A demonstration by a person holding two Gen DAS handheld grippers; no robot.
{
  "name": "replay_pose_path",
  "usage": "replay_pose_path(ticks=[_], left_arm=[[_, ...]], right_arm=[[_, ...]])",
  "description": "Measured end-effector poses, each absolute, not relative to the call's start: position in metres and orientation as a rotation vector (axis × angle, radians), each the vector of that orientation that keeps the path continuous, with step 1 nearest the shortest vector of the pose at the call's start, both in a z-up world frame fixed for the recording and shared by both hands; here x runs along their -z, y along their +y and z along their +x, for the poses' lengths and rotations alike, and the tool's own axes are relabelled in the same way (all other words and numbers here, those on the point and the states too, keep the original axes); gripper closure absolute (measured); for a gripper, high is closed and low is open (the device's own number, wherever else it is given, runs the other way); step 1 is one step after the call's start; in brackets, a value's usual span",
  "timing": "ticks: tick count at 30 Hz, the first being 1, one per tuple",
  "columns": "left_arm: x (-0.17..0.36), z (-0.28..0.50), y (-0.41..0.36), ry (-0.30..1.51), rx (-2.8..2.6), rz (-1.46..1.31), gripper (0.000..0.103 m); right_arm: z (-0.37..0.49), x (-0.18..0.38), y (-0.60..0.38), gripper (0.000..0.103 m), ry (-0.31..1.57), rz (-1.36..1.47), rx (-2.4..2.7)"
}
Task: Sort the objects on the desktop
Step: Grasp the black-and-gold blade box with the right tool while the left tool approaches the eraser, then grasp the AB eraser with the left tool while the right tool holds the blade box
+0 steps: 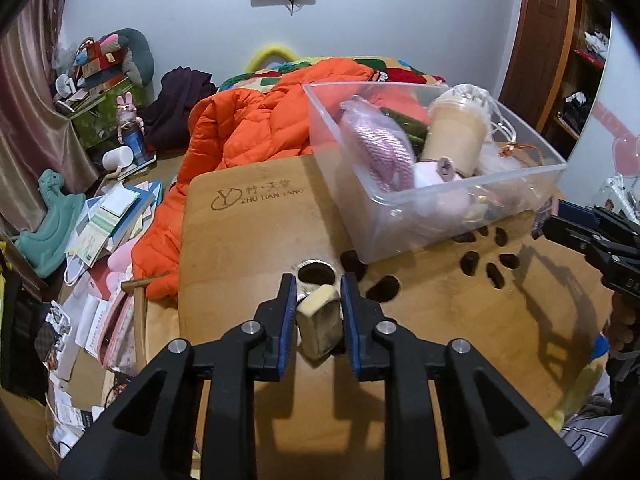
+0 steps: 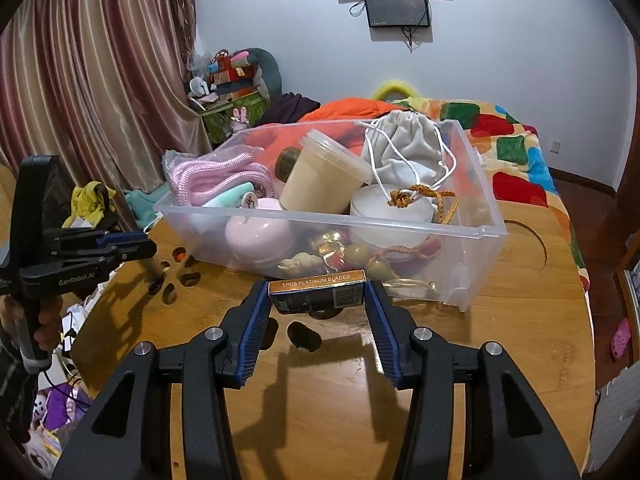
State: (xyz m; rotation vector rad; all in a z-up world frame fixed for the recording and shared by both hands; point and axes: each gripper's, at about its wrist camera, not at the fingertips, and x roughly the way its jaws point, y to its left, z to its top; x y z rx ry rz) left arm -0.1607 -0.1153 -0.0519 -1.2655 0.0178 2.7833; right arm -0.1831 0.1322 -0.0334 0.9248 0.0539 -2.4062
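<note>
With the small cream block pinched in the left gripper and the blade box clamped in the right gripper, both are best lifted clear of the rim before release into the bin at twelve o'clock.

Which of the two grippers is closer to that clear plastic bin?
Right. The right gripper, shut on a blade box, sits just before the bin's front wall. The left gripper, shut on a small beige block, is farther back, off the bin's left corner.
</note>
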Motion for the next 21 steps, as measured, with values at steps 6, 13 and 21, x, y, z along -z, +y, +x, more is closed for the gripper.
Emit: replay_pose_path(ticks=[6,13,21], left_arm=[[0.043,-0.143,-0.101,0.023,-2.783,-1.215,0.088],[0.044,-0.131,-0.086,0.036,-2.755,-1.215,0.09],[0.038,-0.111,-0.116,0.009,-2.816,-1.21,0.056]], right_arm=[[-0.178,0.031,0.134,0.058,0.036,0.905,2.393],[-0.172,0.031,0.135,0.058,0.033,0.892,2.377],[-0.172,0.034,0.14,0.058,0.005,0.904,2.364]])
